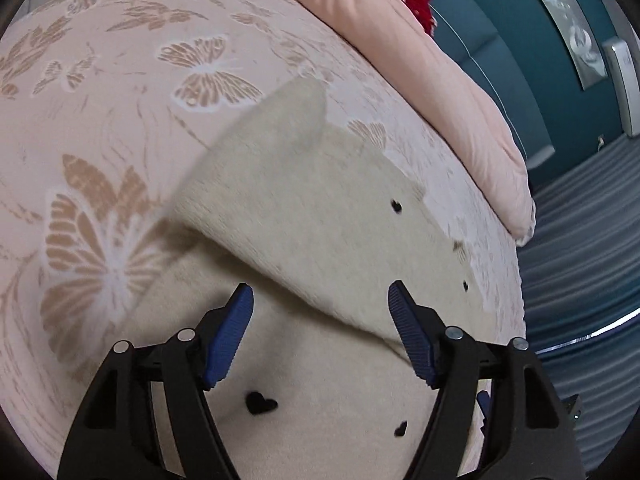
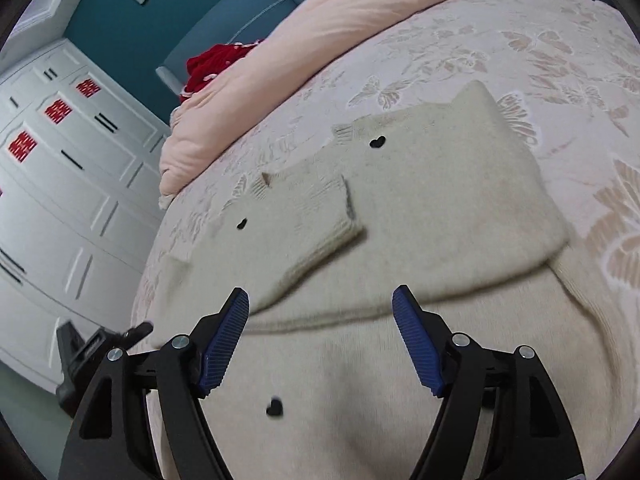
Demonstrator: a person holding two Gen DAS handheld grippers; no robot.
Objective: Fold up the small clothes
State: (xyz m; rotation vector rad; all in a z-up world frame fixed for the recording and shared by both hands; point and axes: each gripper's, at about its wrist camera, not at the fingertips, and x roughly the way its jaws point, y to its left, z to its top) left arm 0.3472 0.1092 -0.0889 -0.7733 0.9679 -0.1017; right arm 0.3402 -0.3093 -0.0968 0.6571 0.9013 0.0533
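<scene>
Both grippers stand wide open and hold nothing. On my left gripper (image 1: 321, 294) the blue pads (image 1: 230, 334) are spread far apart, with cream knit showing in the gap between them; I cannot tell whether the tips touch the cloth. My right gripper (image 2: 321, 294) is spread just as wide, pads (image 2: 416, 344) clear of each other, poised over the near part of the same garment.

One sweater (image 2: 400, 208), cream with small black hearts (image 2: 377, 142), lies on the bed (image 2: 540, 40), whose cover carries a butterfly pattern. Its far portion is folded over the near portion, the fold edge running across just beyond my right fingertips. A sleeve (image 2: 320, 216) lies across the folded part, cuff toward the right. In the left wrist view the folded flap (image 1: 320, 208) appears blurred, its edge passing between the left pads.

Each tool points forward and down at the sweater from the near side. The left gripper shows at the left edge of the right wrist view, beside the bed.

Far off, a pink quilt (image 2: 320, 32) lies along the bed with a red item (image 2: 212, 64) behind it. White cupboards (image 2: 60, 160) stand to the left.
</scene>
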